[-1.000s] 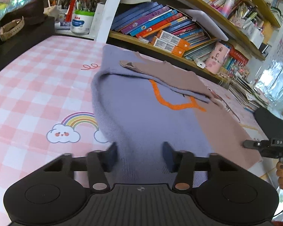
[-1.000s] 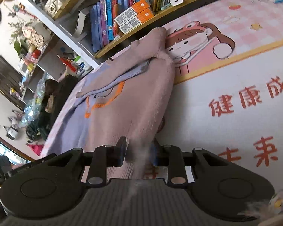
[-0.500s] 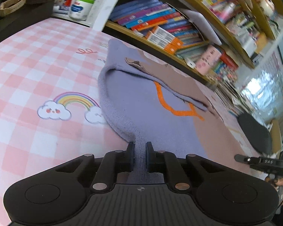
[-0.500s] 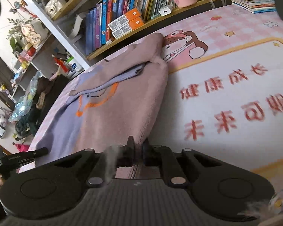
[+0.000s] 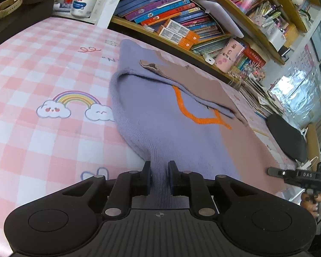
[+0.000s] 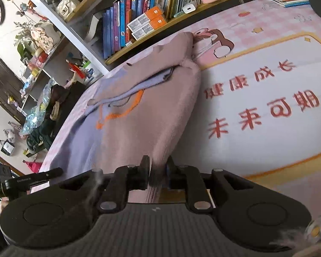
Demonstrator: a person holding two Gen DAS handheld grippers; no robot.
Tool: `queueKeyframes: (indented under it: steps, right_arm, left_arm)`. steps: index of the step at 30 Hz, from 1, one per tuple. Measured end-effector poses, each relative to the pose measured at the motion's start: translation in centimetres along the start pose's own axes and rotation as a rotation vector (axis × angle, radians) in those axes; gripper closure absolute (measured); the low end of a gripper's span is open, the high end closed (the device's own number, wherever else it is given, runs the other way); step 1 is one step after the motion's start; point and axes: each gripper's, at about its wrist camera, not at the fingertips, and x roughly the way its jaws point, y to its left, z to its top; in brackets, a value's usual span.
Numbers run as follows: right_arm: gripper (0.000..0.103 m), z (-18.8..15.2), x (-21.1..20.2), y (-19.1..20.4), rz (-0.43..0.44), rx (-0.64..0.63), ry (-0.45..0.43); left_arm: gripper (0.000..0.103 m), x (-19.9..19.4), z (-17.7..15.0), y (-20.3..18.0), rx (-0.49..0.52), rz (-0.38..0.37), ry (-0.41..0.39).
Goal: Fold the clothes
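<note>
A knit sweater [image 5: 171, 115], lilac on one half and dusty pink on the other with an orange line across the front, lies on the pink checked table mat [image 5: 32, 90], sleeves folded over its upper part. My left gripper [image 5: 158, 169] is shut on the lilac hem corner, which rises off the mat into the jaws. My right gripper [image 6: 158, 169] is shut on the pink hem corner of the same sweater [image 6: 143, 115], also lifted. The right gripper also shows at the right edge of the left wrist view [image 5: 297, 174].
A bookshelf [image 5: 182, 21] full of books runs along the table's far edge, with a pink cup [image 5: 229, 57] and a white pen tub [image 5: 83, 4]. A black round pad [image 5: 286, 137] lies at the right. The mat's printed white panel [image 6: 267, 107] is beside the sweater.
Both grippers closed from open onto the sweater's bottom hem corners, and the hem now lifts off the mat.
</note>
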Motion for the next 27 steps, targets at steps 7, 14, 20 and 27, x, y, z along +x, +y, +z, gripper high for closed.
queueKeyframes:
  steps: [7, 14, 20, 27]
  right_arm:
    - [0.087, -1.0, -0.3, -0.7, 0.039, 0.039, -0.022]
    - [0.088, -1.0, -0.1, -0.6, 0.038, 0.026, -0.027]
    - [0.088, -1.0, 0.0, -0.1, 0.018, 0.011, -0.021]
    - [0.09, -1.2, 0.0, 0.3, 0.002, -0.037, -0.024]
  left_arm:
    - [0.083, -0.3, -0.6, 0.2, -0.038, -0.017, -0.019]
    - [0.082, -0.1, -0.6, 0.4, -0.052, -0.035, -0.029]
    - [0.082, -0.1, -0.5, 0.3, -0.051, -0.034, -0.029]
    - [0.091, -0.3, -0.7, 1.3, -0.108, -0.063, -0.04]
